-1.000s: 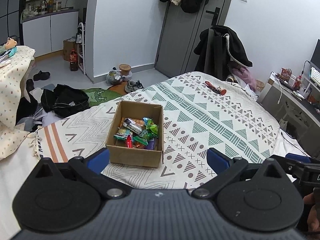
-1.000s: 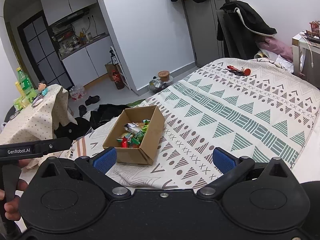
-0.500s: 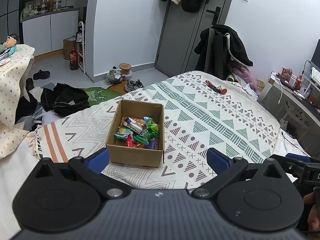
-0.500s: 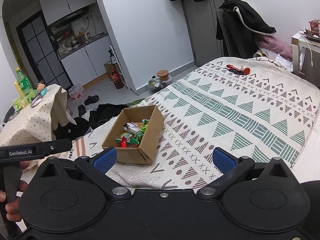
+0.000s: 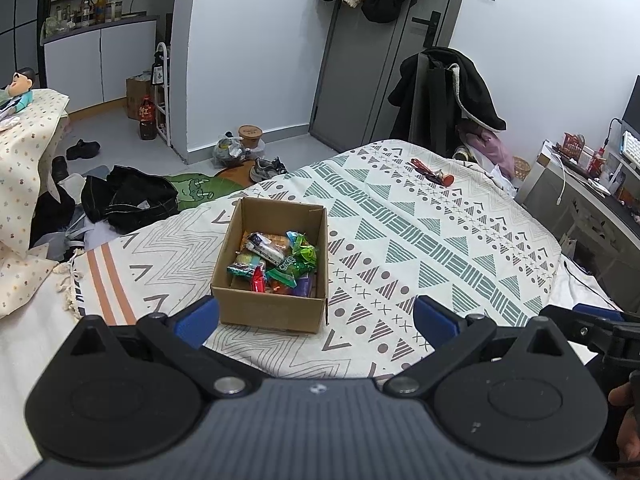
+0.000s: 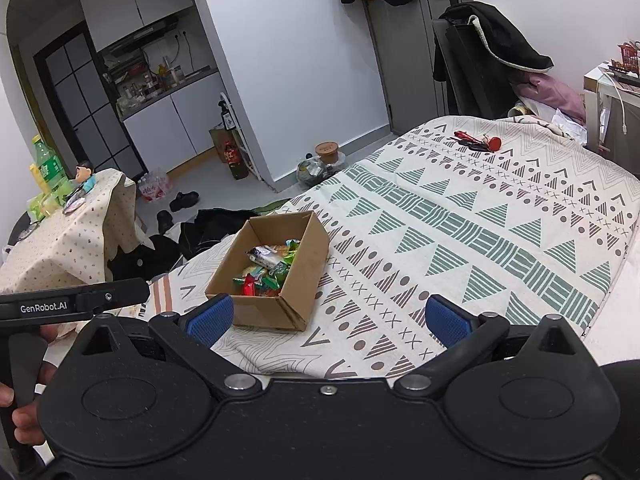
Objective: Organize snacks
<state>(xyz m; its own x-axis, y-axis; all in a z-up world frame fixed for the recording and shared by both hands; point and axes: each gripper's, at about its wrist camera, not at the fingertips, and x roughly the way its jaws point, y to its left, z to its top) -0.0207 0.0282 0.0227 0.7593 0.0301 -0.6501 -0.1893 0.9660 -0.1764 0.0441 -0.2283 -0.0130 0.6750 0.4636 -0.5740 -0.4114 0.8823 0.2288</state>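
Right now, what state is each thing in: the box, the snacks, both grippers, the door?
cardboard box: open-topped, upright on the bedspread.
snacks: piled loose inside the box.
left gripper: open, empty, short of the box.
right gripper: open, empty, short of the box.
door: closed.

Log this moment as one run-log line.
left hand-held gripper: open, empty | right hand-held gripper: open, empty | cardboard box: on patterned blanket, open top | snacks: all inside box
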